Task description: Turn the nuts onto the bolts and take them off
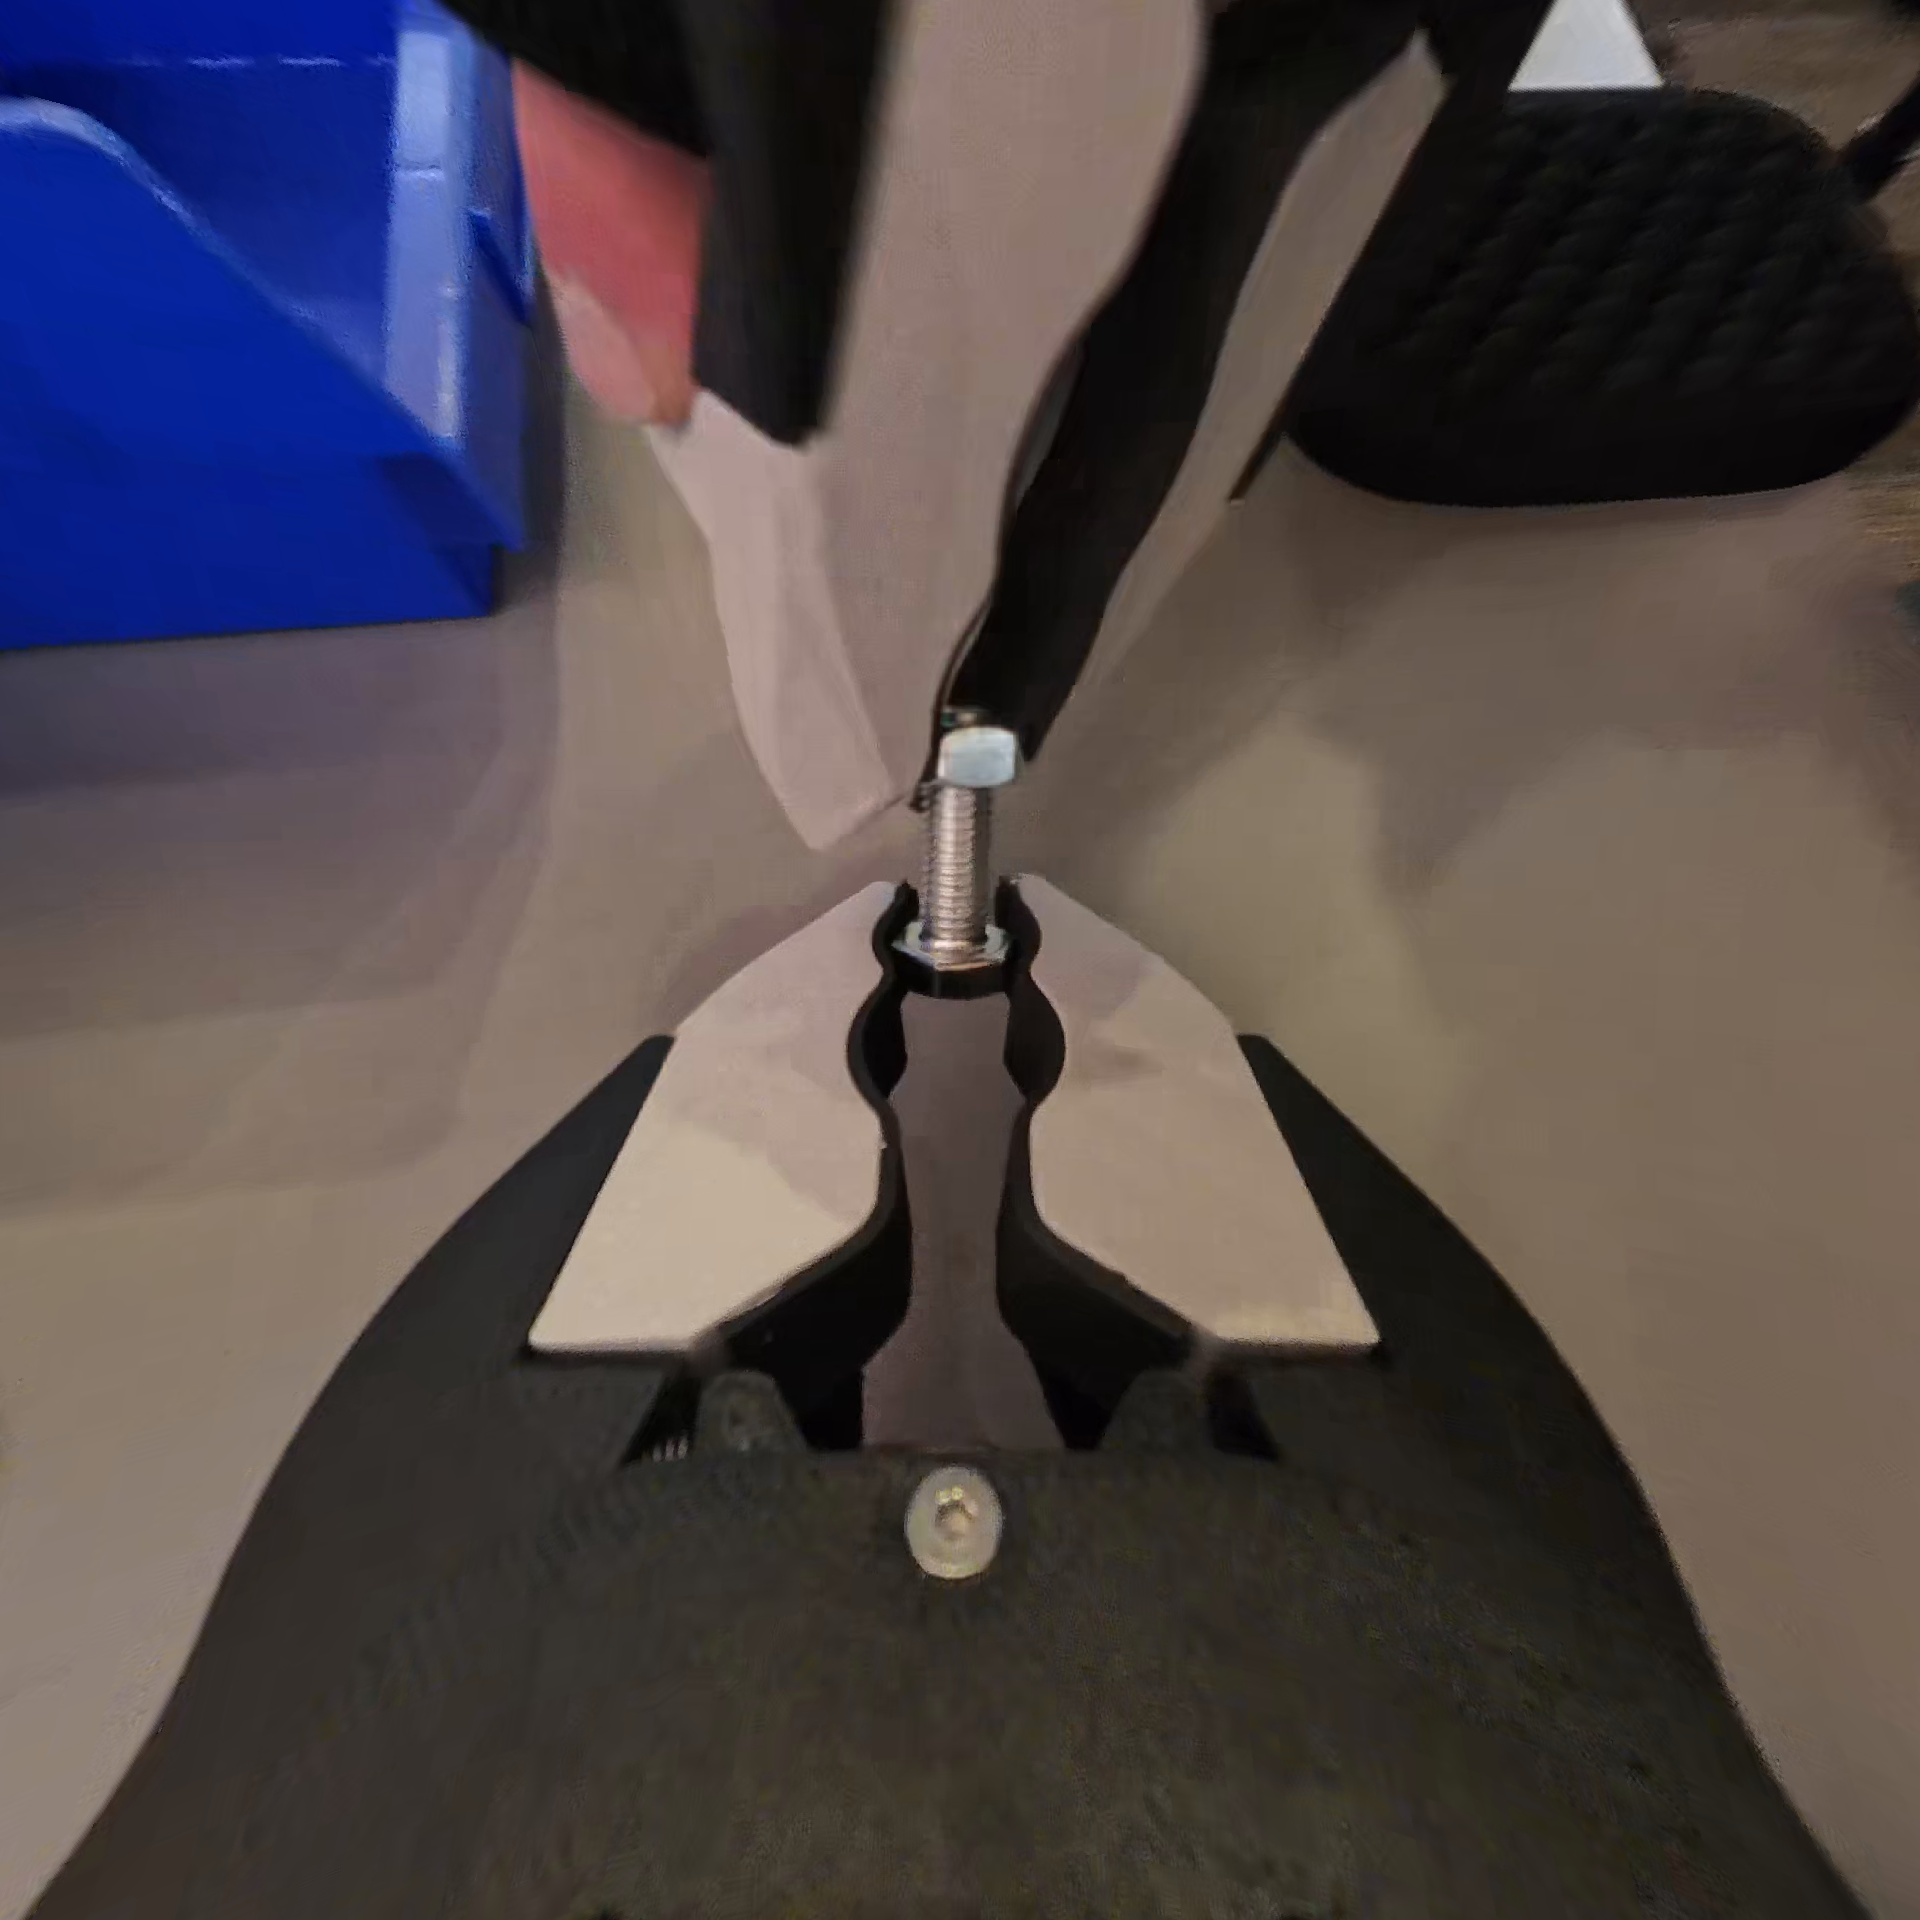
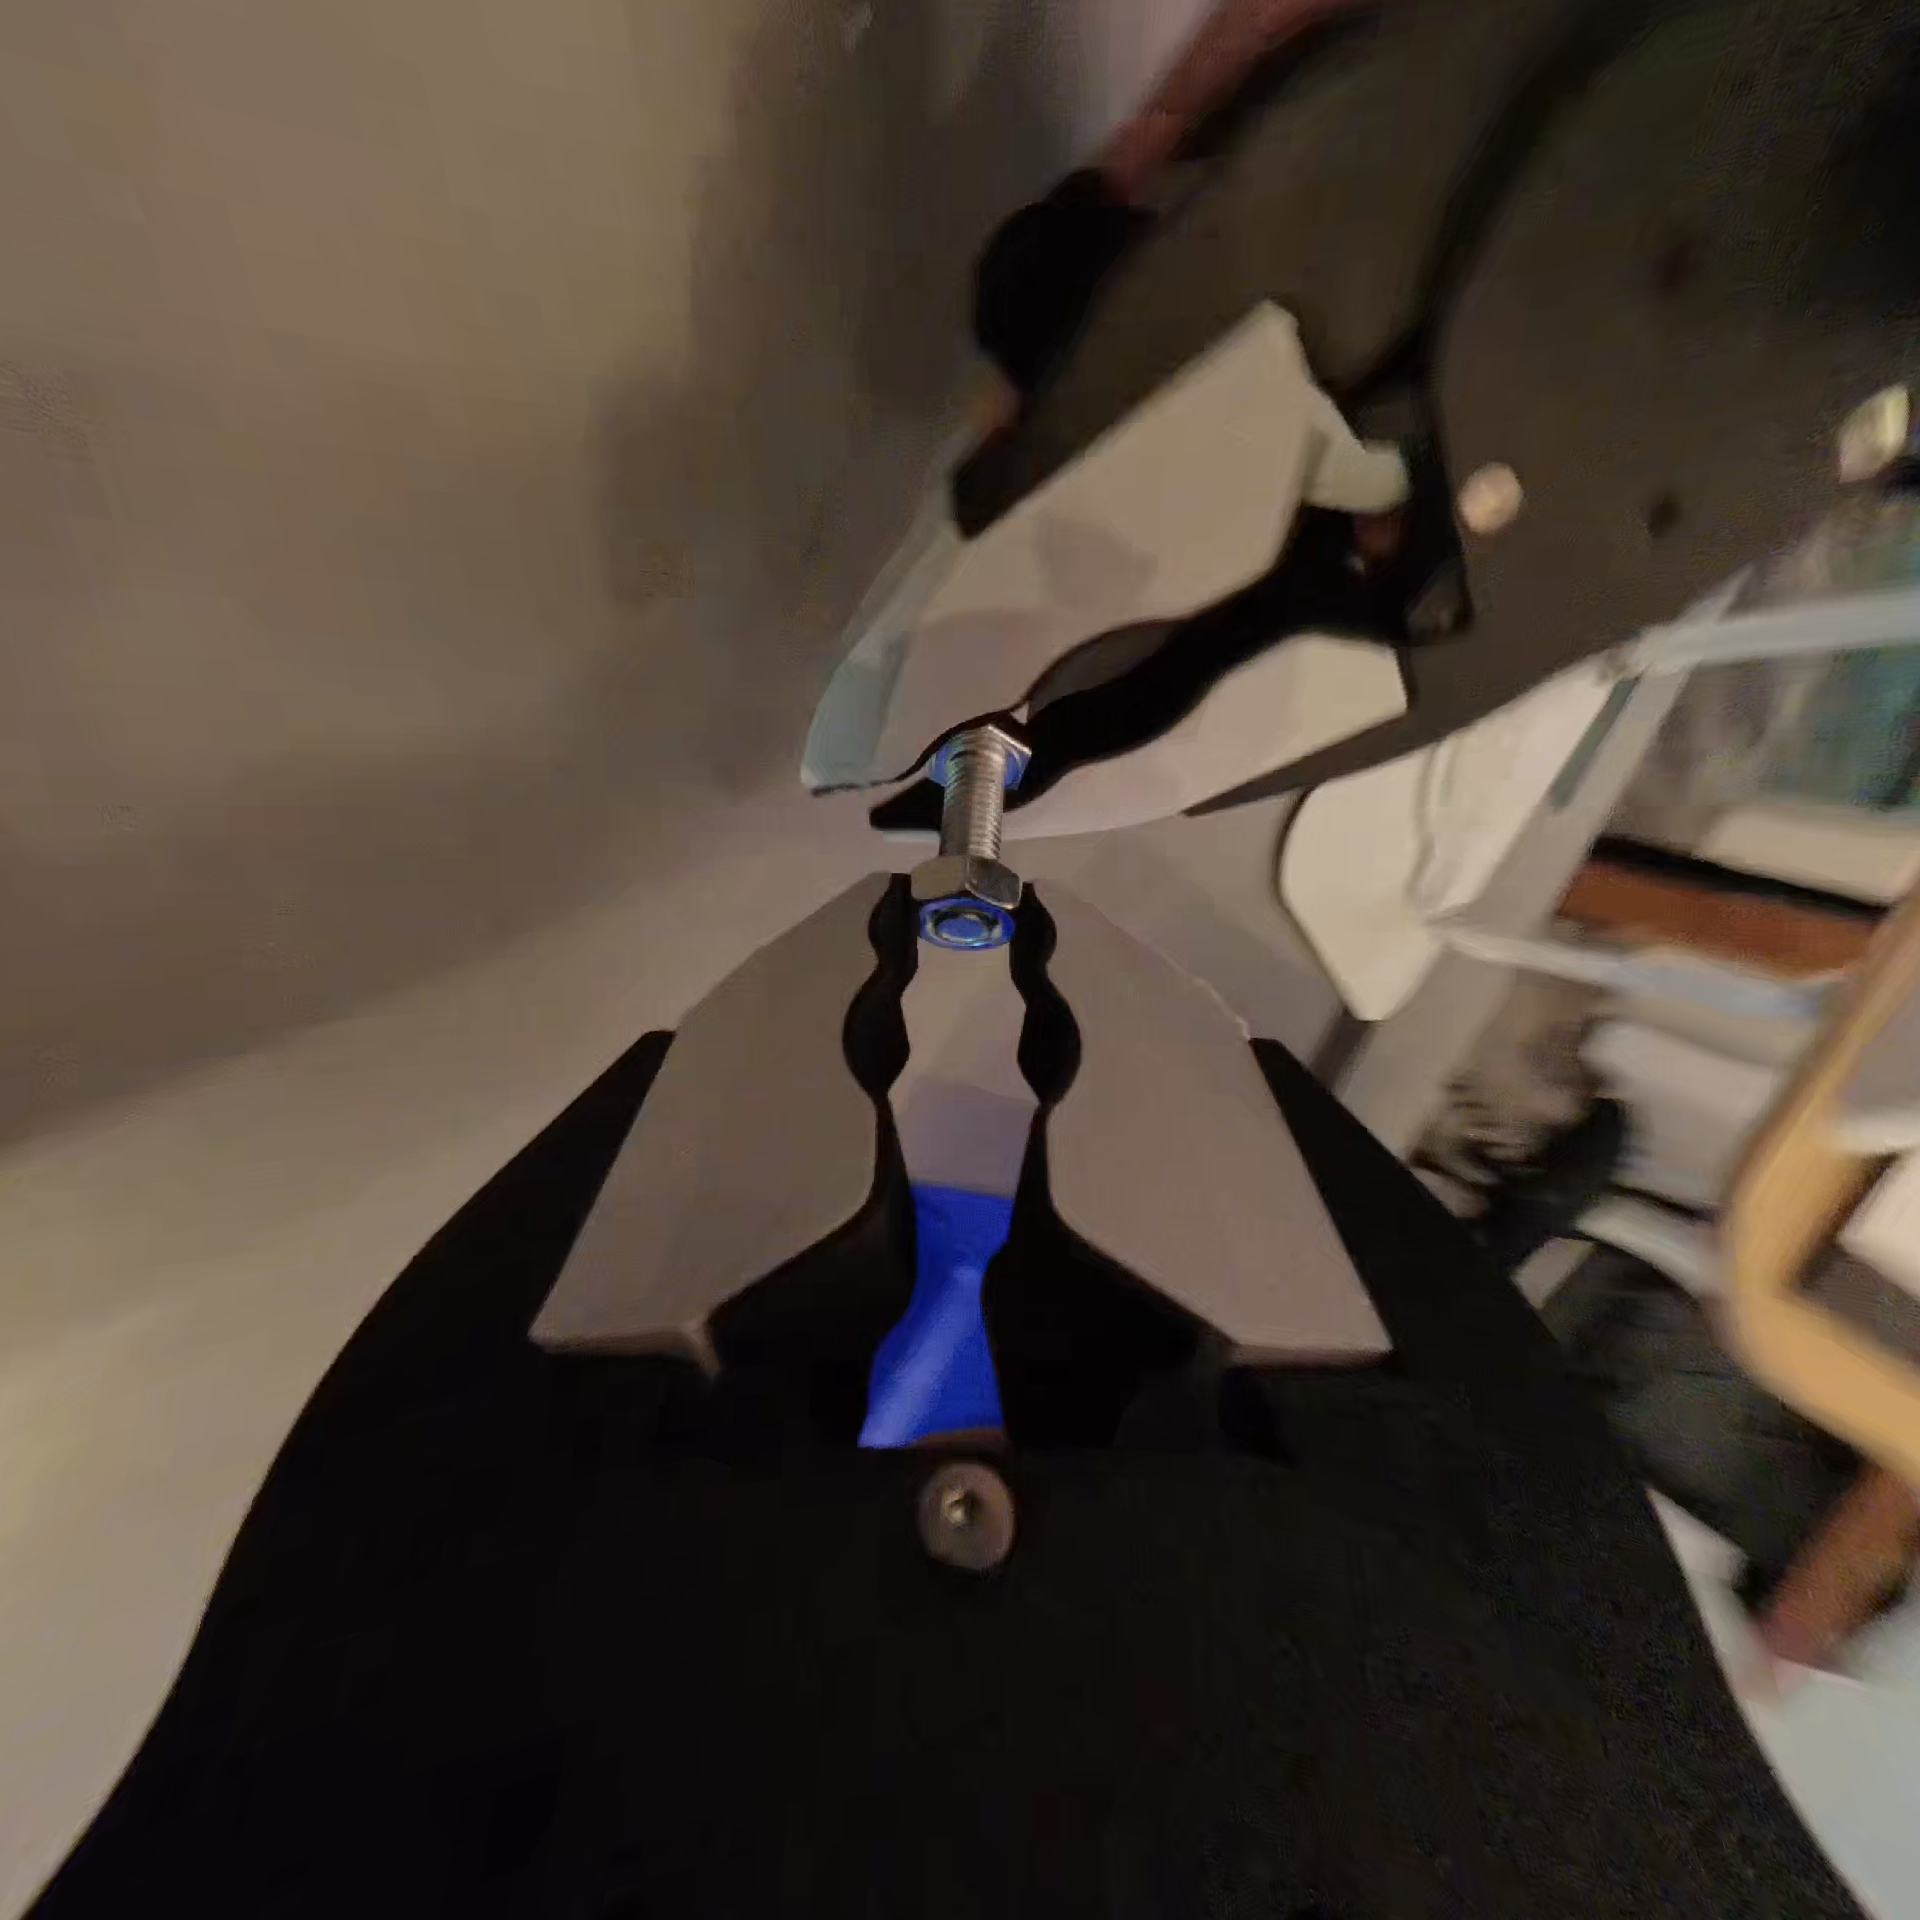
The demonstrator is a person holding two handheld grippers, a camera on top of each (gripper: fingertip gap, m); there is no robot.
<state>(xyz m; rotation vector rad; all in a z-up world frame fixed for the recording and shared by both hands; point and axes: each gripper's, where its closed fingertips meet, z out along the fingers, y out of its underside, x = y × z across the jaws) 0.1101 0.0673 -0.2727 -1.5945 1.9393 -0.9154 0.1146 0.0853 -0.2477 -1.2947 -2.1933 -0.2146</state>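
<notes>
A workshop or lab bench is suggested: a plain grey tabletop (image 1: 312, 987), a blue plastic parts bin (image 1: 229, 343) set on it, and a black mesh-seated chair (image 1: 1621, 301) drawn up beside it. Blurred shelving is glimpsed behind.

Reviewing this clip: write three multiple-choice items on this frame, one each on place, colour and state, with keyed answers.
1. In the left wrist view, the bin stands: A upper left, B lower right, C centre.
2. Bin colour: A red, B blue, C green.
3. The nut is: A threaded on the bolt, B lying loose, C in the bin.

Key: A, it fills that corner; B, plainly blue; A, the left gripper pinches it on the thread while the right gripper holds the bolt's head.
</notes>
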